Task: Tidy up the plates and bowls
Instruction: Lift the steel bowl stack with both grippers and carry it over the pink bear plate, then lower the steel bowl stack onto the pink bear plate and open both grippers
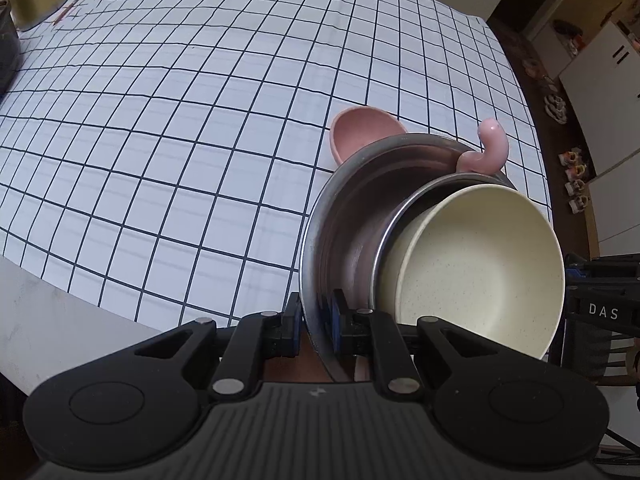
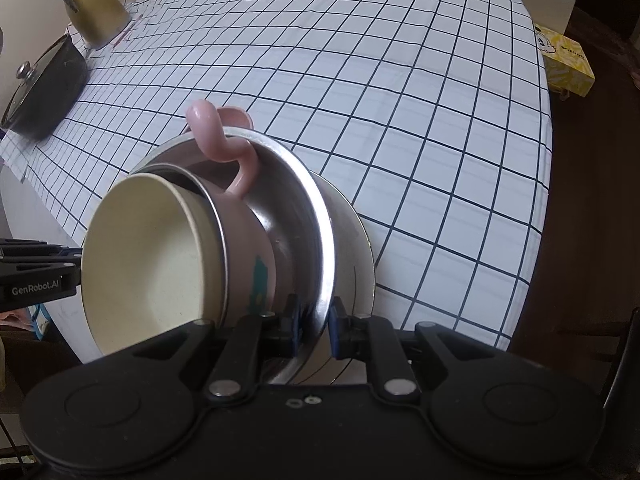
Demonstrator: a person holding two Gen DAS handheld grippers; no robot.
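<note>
L tongs (image 1: 316, 326) & R tongs (image 2: 314, 326) both clamped near-shut on opposite rims of wide steel bowl (image 1: 344, 216), w/ pink handled cup (image 2: 248, 236) & cream speckled bowl (image 1: 480, 264) nested inside, above near tabletop (image 1: 180, 140) edge, prob. to carry stack level.

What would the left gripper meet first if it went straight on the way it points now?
Already shut on the steel bowl's rim, the left gripper would probably push that stack down onto the checked tablecloth. The pink bowl lies beyond; depth is unclear.
</note>
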